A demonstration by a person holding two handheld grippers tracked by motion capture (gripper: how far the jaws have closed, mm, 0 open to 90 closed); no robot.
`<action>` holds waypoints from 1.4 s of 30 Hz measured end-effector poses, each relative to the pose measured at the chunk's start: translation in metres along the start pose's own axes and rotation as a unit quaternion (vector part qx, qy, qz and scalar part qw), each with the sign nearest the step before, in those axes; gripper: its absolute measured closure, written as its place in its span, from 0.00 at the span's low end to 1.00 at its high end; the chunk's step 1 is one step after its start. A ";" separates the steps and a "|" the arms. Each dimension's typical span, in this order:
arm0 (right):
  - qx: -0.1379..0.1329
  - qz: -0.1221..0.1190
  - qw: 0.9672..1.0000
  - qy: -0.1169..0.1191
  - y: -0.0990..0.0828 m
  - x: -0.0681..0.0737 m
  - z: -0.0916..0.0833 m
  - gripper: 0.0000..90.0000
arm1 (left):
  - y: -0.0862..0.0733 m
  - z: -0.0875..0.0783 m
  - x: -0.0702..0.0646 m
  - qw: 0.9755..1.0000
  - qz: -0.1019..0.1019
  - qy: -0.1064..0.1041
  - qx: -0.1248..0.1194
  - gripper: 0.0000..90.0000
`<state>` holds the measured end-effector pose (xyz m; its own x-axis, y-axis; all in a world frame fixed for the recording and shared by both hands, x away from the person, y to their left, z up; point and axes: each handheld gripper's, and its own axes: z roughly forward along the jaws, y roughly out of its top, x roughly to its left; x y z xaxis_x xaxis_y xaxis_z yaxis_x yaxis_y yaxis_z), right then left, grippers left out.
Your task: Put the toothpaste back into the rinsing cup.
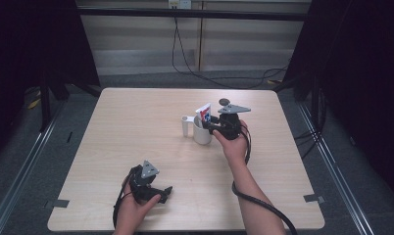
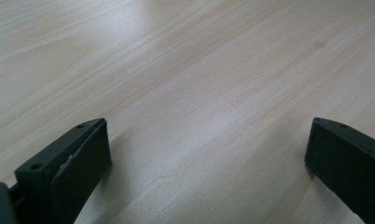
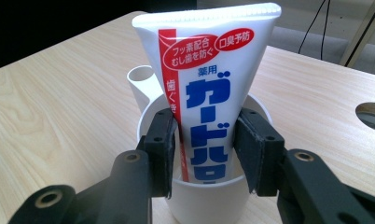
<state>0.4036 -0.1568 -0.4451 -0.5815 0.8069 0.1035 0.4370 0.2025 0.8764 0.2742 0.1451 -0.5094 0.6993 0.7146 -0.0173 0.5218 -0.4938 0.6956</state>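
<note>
A white toothpaste tube (image 3: 209, 70) with red and blue print stands upright, crimped end up, in a white cup (image 3: 199, 200). My right gripper (image 3: 205, 149) is shut on the tube just above the cup's rim, one pad against each of its edges. In the high view the tube (image 1: 203, 111), cup (image 1: 201, 133) and right gripper (image 1: 208, 125) sit right of the table's middle. A white loop handle (image 1: 187, 125) sticks out on the cup's left. My left gripper (image 1: 164, 193) rests low near the front edge, open, with bare wood between its jaws (image 2: 209, 154).
The light wooden table (image 1: 136, 122) stretches wide to the left of and behind the cup. Black tape marks sit at the front corners (image 1: 58, 203) (image 1: 313, 198). A black cable (image 1: 263, 208) trails from the right gripper along the forearm. Cables lie on the floor beyond the far edge.
</note>
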 end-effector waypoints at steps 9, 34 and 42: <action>0.012 -0.013 1.000 0.001 0.003 0.003 -0.002 0.62 | 0.000 0.000 0.000 1.000 0.000 0.000 0.000 0.00; 0.034 -0.018 0.999 0.011 0.008 0.007 -0.007 0.31 | 0.000 0.000 0.000 1.000 0.000 0.000 0.000 0.00; 0.041 -0.020 0.999 0.005 0.009 0.005 -0.013 0.29 | 0.000 0.000 0.000 1.000 0.000 0.001 0.001 0.00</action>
<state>0.3957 -0.1582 -0.4304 -0.6060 0.7920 0.0746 0.4677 0.2788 0.8388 0.2742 0.1451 -0.5094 0.6984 0.7155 -0.0164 0.5226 -0.4941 0.6948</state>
